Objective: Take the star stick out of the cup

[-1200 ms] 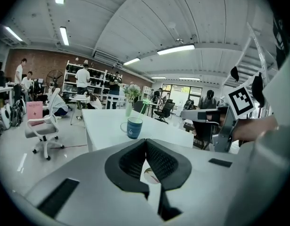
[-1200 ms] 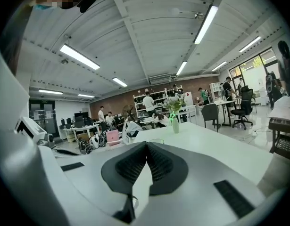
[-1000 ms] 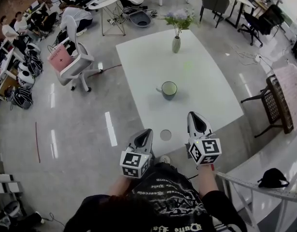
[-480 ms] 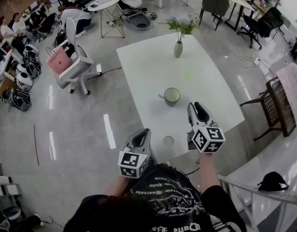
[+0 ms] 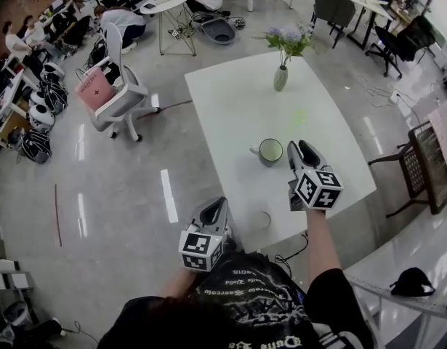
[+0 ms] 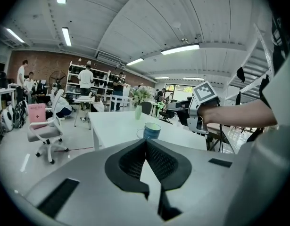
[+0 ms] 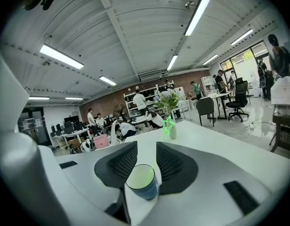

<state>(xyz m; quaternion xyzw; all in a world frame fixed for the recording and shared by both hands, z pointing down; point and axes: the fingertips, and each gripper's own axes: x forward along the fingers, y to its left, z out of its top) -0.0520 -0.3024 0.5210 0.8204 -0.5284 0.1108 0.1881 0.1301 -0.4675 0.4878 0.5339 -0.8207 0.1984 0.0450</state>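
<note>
A blue-grey cup stands mid-table on the white table. In the right gripper view the cup sits just ahead of the jaws. A thin green stick rises from it to a glowing green star. My right gripper is right beside the cup. Its jaws are opening; the stick shows in the gap and no pad touches it. My left gripper hangs at the table's near edge. Its jaws are shut with nothing between them, and the cup is far ahead of them.
A vase of flowers stands at the table's far end, behind the star. A small round disc lies near the front edge. An office chair with a pink bag stands left of the table, and a dark rack right.
My right gripper has moved forward from the table's near edge to just beside the cup. The left gripper has stayed at the near edge.
</note>
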